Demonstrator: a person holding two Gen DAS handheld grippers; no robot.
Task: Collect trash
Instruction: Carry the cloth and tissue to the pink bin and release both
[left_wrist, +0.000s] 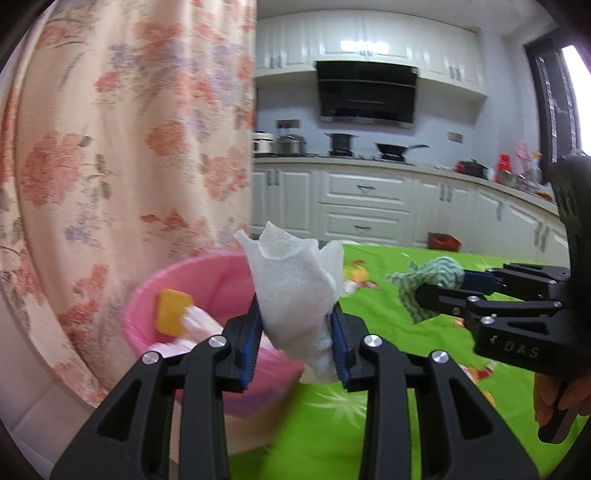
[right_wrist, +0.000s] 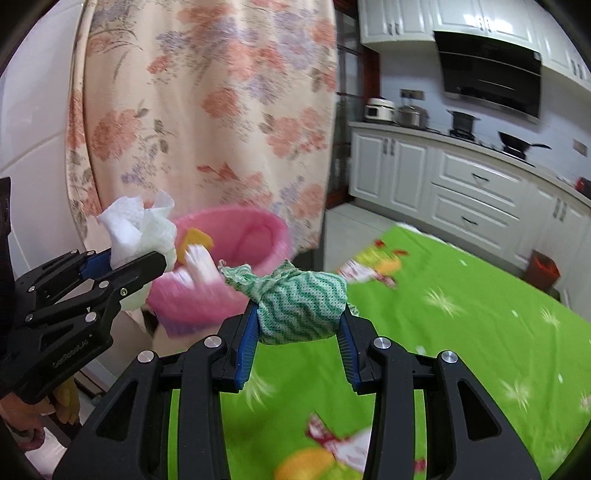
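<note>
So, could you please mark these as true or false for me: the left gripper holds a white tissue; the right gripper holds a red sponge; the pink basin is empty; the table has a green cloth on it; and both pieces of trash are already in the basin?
1. The left gripper holds a crumpled white tissue. True.
2. The right gripper holds a red sponge. False: it grips a knotted green and white cloth.
3. The pink basin is empty. False: a yellow item and pale wrappers lie in it.
4. The table carries a green cloth. True.
5. Both pieces are already in the basin. False: both remain clamped in the grippers.
</note>
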